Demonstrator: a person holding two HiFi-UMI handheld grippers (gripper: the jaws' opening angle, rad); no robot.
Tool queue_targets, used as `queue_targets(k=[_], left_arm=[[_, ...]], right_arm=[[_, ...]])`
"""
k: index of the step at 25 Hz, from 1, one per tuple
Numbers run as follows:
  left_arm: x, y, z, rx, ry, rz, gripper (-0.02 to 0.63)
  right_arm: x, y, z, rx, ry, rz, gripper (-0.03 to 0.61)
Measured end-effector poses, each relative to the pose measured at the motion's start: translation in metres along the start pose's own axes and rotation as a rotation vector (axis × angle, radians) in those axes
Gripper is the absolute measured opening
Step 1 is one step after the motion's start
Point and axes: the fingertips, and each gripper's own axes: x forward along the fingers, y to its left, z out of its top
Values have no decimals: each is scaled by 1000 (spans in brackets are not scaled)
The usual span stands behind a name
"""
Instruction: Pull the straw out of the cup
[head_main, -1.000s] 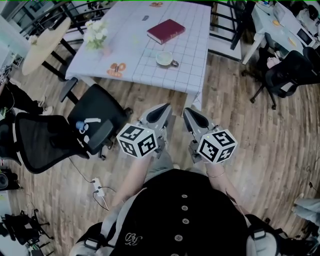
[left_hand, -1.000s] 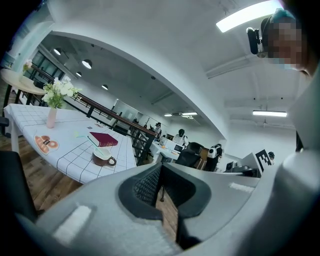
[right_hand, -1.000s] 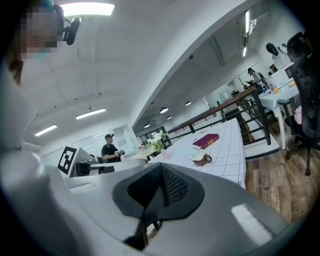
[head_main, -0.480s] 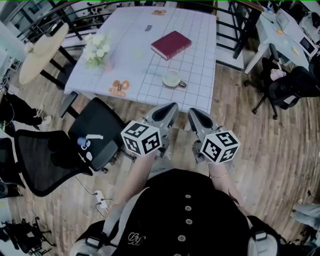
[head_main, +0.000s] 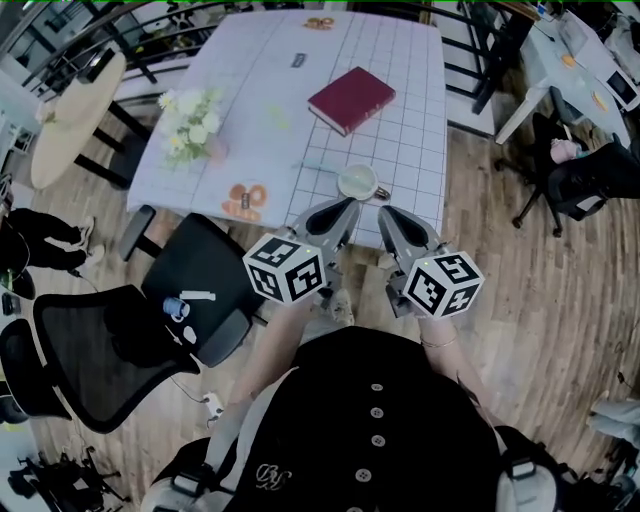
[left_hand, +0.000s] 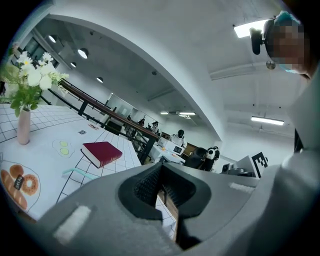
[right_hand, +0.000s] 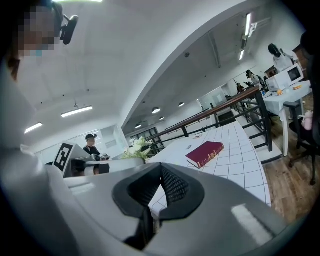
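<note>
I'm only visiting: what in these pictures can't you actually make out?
Cup: shows only in the head view, small; in both gripper views the left gripper and right gripper block it.
Straw: the left gripper view hides its cup end behind that gripper; whether it sits in the cup is unclear.
Small dark item on the table: too small in the head view.

Two tools, a left tool (head_main: 343, 207) and a right tool (head_main: 386, 214), one cup (head_main: 357, 182), one straw (head_main: 318, 167), one red book (head_main: 351, 100), one flower vase (head_main: 195, 125), one worktop (head_main: 400, 60).
</note>
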Motion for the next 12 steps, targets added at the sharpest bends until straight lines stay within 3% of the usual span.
queue_targets(k=[12], left_arm=[[28, 56, 20, -8, 33, -37, -8]], right_arm=[[57, -24, 9, 19, -12, -52, 0]])
